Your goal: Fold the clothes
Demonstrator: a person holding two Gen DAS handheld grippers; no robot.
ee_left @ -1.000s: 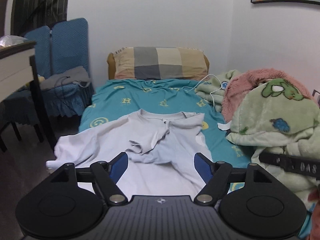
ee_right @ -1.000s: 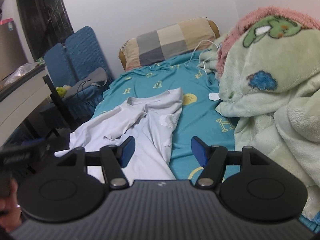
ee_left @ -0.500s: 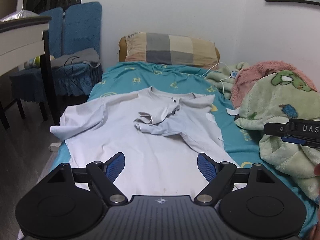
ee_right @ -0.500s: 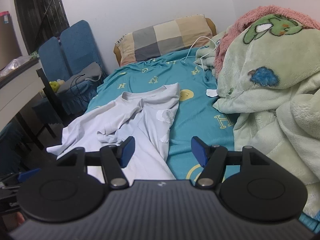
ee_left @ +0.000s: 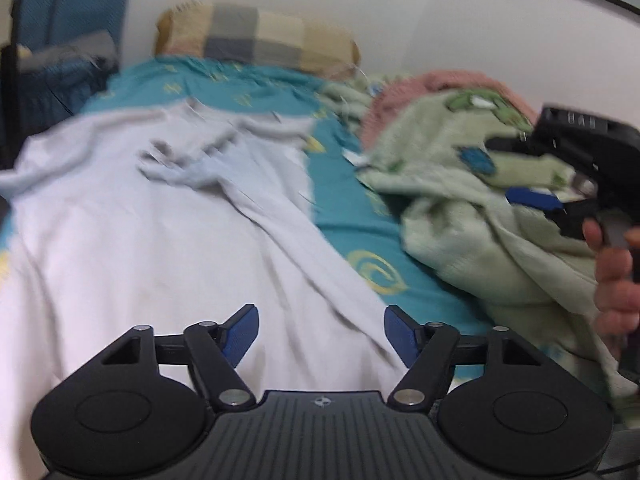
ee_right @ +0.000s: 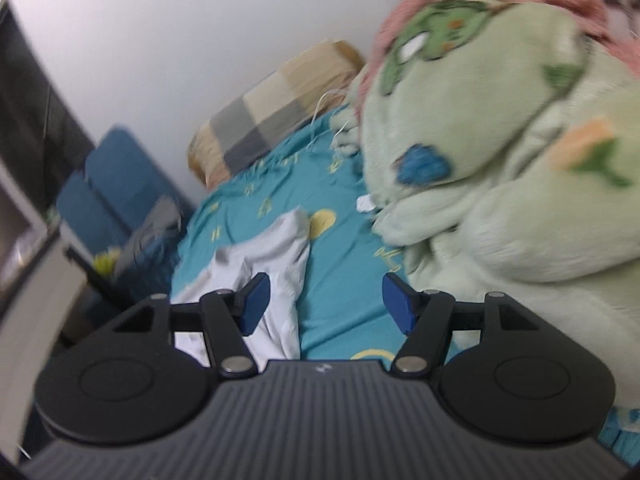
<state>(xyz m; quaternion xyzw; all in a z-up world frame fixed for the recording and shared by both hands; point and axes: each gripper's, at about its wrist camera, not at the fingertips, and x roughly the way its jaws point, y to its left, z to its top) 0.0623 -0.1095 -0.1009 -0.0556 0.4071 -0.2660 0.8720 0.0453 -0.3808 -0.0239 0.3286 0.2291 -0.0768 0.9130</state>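
Observation:
A pale grey T-shirt (ee_left: 160,232) lies spread face up on the teal bed sheet (ee_left: 344,208), its collar toward the pillow, one sleeve bunched near the chest. My left gripper (ee_left: 320,332) is open and empty, low over the shirt's lower right part. My right gripper (ee_right: 324,304) is open and empty, above the sheet just right of the shirt's edge (ee_right: 280,264). The right gripper also shows in the left wrist view (ee_left: 568,176), held by a hand over the blanket. Both views are motion-blurred.
A heaped green and pink fleece blanket (ee_right: 500,160) fills the bed's right side (ee_left: 480,184). A checked pillow (ee_left: 256,36) lies at the head by the wall. Blue chairs (ee_right: 108,196) and a desk (ee_right: 24,280) stand left of the bed.
Both grippers have moved forward and lower toward the bed. The left one has shifted right over the shirt's lower part. The right one has swung closer to the blanket. Both stay open.

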